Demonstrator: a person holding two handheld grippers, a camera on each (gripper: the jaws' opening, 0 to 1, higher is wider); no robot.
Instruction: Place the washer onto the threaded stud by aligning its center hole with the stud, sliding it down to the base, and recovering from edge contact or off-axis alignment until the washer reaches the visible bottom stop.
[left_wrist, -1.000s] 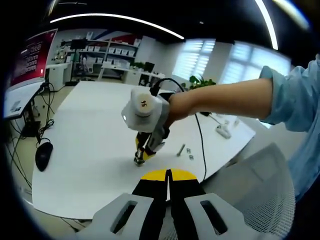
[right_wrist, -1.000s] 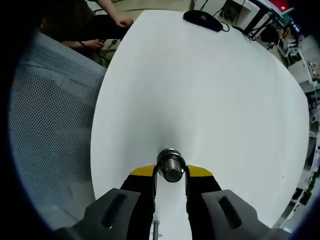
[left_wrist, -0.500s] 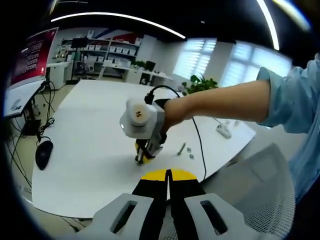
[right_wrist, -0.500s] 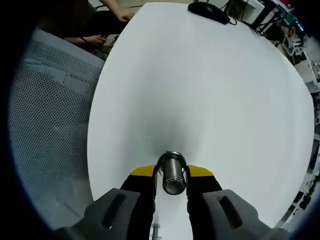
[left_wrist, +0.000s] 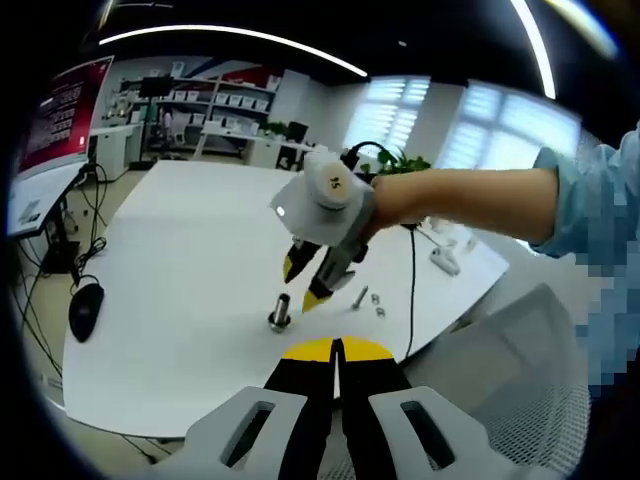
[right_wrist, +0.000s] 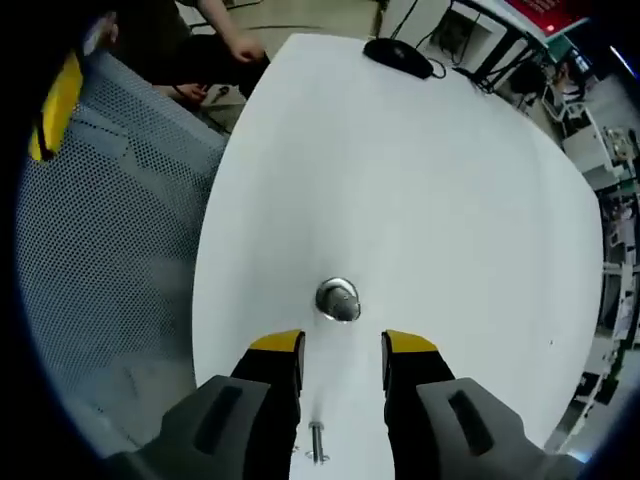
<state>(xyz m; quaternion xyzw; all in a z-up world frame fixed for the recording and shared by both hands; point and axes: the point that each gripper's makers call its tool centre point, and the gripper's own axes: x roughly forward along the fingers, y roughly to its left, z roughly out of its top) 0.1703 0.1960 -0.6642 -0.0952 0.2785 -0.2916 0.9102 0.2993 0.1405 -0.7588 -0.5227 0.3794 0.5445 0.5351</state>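
A short threaded metal stud (right_wrist: 338, 300) stands upright on the white table (right_wrist: 420, 180), just beyond my right gripper (right_wrist: 343, 345), whose yellow-tipped jaws are open and hold nothing. From the left gripper view the same stud (left_wrist: 279, 312) stands on the table below and left of the right gripper (left_wrist: 304, 282), which a person's hand holds raised above it. My left gripper (left_wrist: 336, 350) sits low in front with its jaws pressed together and nothing visible between them. A small bolt (left_wrist: 361, 298) and tiny ring-like parts (left_wrist: 381, 312) lie to the stud's right.
A grey mesh chair (right_wrist: 100, 260) stands off the table's edge. A black mouse (right_wrist: 400, 55) lies at the far end, also seen as the mouse (left_wrist: 87, 308). A small bolt (right_wrist: 316, 440) lies between my right jaws. A white adapter (left_wrist: 446, 262) rests on the table.
The right gripper has opened, let go of the stud and lifted up and away. The stud now stands alone on the table. The left gripper stays as it was.
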